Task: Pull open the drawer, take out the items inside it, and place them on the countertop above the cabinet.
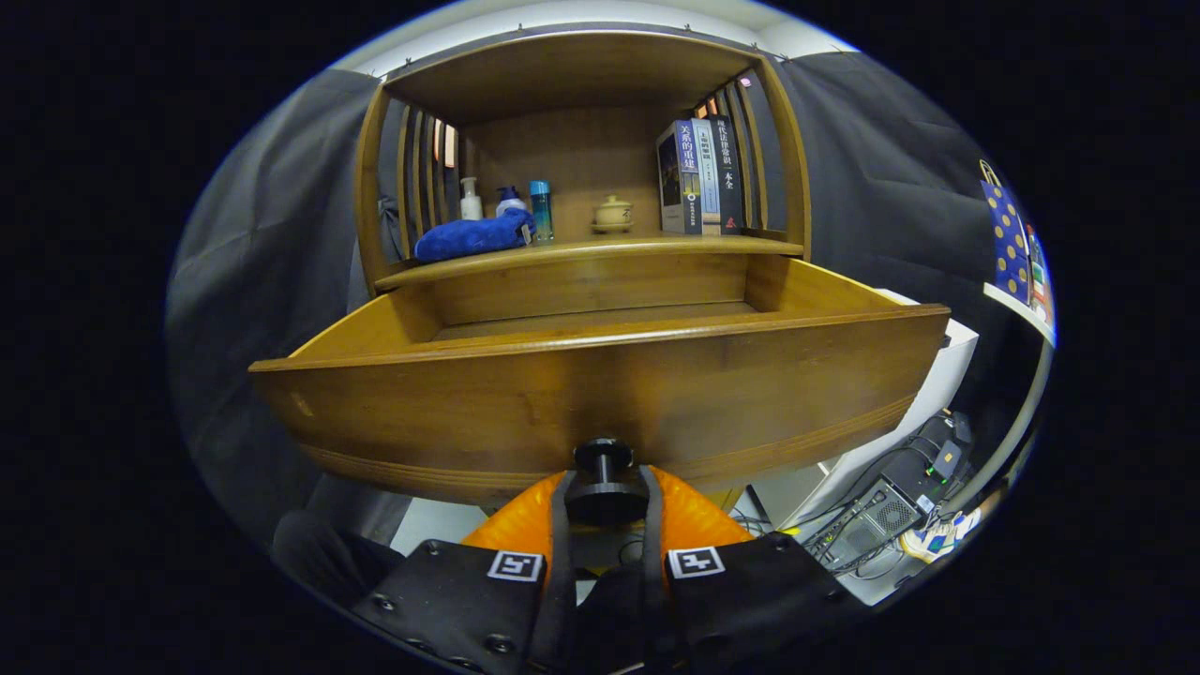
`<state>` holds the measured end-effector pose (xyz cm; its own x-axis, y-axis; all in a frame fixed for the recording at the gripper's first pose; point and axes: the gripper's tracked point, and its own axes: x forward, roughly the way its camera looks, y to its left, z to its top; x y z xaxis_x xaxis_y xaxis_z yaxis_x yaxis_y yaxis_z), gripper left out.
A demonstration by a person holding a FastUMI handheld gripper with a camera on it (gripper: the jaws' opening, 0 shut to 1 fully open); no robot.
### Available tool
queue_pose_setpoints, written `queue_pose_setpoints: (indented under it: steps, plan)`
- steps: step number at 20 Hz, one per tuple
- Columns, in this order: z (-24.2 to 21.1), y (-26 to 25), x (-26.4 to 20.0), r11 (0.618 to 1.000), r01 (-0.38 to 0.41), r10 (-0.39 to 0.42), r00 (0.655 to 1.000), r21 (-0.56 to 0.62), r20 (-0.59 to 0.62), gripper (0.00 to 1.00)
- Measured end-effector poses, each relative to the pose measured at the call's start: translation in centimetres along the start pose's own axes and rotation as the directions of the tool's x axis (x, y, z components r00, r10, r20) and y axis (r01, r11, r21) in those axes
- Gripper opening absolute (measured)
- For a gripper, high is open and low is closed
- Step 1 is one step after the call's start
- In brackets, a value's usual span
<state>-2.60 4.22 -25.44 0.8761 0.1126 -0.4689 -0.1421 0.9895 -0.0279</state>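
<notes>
While the drawer [600, 394] stands pulled out from the wooden cabinet [581, 75], the tongs [605, 502] are clamped on its dark knob [603, 478], one finger on each side. Above the drawer, the tabletop [591, 251] carries a blue cloth [472, 234], bottles [506, 208], a small lidded cup [613, 214] and upright books [698, 175].

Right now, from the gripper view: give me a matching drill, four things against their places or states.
Things:
1. round black drawer knob
2. wooden drawer
3. folded blue cloth
4. upright books

Places or states:
A. pulled open
B. countertop, right end
C. between the fingers of the gripper
D. countertop, left end, in front of the bottles

Pairs: 1-C, 2-A, 3-D, 4-B
</notes>
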Motion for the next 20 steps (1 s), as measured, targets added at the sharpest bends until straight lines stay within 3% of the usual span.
queue_pose_setpoints:
  steps: [11, 13, 18, 20]
  plan:
    - [0.6, -0.7, 0.9, 1.000, 0.012, -0.013, 0.999, 0.017, 0.036, 0.36]
    - [0.4, -1.0, 0.9, 1.000, 0.013, -0.013, 1.000, 0.008, 0.005, 0.45]
    - [1.8, -1.0, -2.2, 0.989, 0.010, -0.011, 1.000, 0.151, 0.002, 1.00]
    - [4.2, -1.4, -3.5, 0.984, 0.017, -0.024, 0.999, 0.177, 0.035, 0.99]
